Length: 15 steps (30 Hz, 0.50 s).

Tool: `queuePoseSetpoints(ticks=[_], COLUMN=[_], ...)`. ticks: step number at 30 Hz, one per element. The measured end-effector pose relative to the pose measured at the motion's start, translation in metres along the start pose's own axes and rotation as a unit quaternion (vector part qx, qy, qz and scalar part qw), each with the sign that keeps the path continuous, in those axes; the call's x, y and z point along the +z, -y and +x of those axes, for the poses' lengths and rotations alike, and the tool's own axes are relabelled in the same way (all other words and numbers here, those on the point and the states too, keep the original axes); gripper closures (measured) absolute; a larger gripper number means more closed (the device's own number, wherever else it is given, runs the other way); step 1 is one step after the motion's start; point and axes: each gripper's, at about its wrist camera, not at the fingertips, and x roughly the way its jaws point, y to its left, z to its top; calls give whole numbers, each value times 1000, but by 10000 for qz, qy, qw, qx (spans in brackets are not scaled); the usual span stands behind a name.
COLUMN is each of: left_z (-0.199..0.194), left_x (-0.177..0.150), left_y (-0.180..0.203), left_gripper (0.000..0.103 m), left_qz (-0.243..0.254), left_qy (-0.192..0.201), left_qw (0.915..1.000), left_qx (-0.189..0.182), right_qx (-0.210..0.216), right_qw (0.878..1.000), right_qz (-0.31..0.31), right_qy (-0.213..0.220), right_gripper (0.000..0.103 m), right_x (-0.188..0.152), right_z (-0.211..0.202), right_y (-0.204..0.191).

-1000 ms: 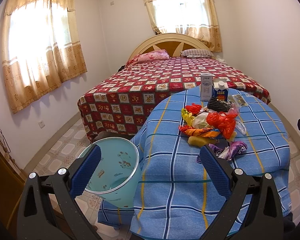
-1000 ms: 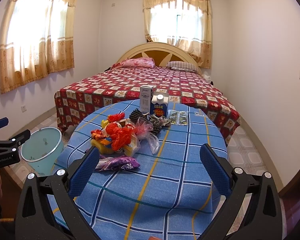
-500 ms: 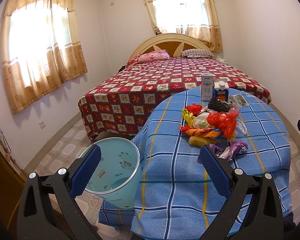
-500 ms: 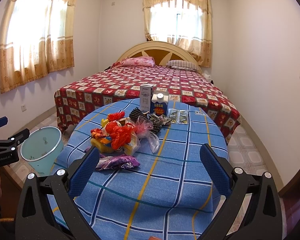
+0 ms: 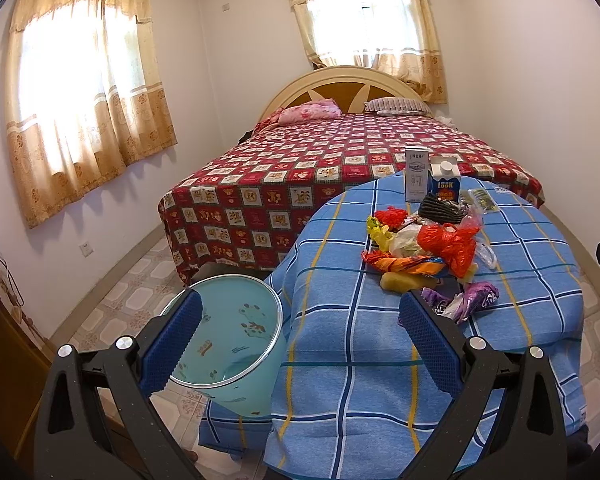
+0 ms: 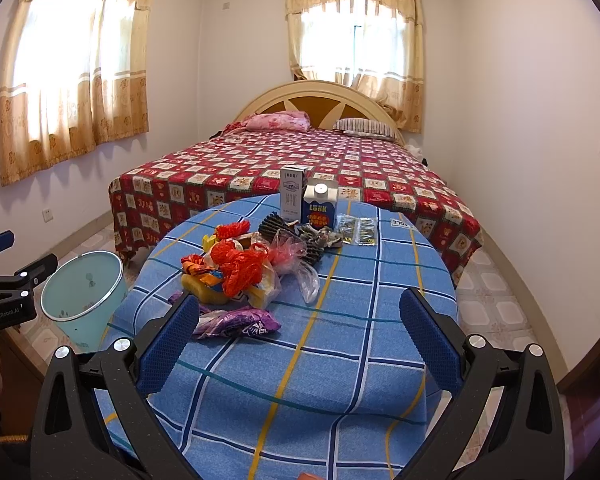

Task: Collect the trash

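Note:
A heap of trash lies on the round table's blue checked cloth (image 6: 340,344): a red plastic bag (image 6: 240,266) (image 5: 452,242), a yellow wrapper (image 5: 400,280), a purple wrapper (image 6: 240,322) (image 5: 476,296), a clear bag (image 6: 308,276). A white carton (image 6: 291,190) and a blue carton (image 6: 319,208) stand behind it. A pale blue bin (image 5: 228,344) (image 6: 84,288) stands on the floor left of the table. My left gripper (image 5: 300,344) is open above the bin and the table edge. My right gripper (image 6: 300,340) is open over the table's near side, with nothing between its fingers.
A bed with a red patterned cover (image 6: 300,160) stands behind the table. Walls close in on the right and the left. Tiled floor (image 5: 112,304) shows around the bin. Dark wooden furniture (image 5: 4,380) sits at the far left.
The left wrist view has shifted slightly, so the bin sits a little more to the right and nearer. The right gripper has barely moved.

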Motion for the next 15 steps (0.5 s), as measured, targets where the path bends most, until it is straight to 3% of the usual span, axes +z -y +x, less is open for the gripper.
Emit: queuePoseSetpoints(ticks=[15], left_z=[0], left_x=[0], left_y=[-1], left_gripper=[6], left_qz=[11], left_qy=[-5], left_qw=[10000], left_qx=[5], right_qx=[0], right_qw=[10000], right_qz=[0], right_qy=[-3], right_gripper=[5], right_x=[0], right_z=[0], right_y=[0])
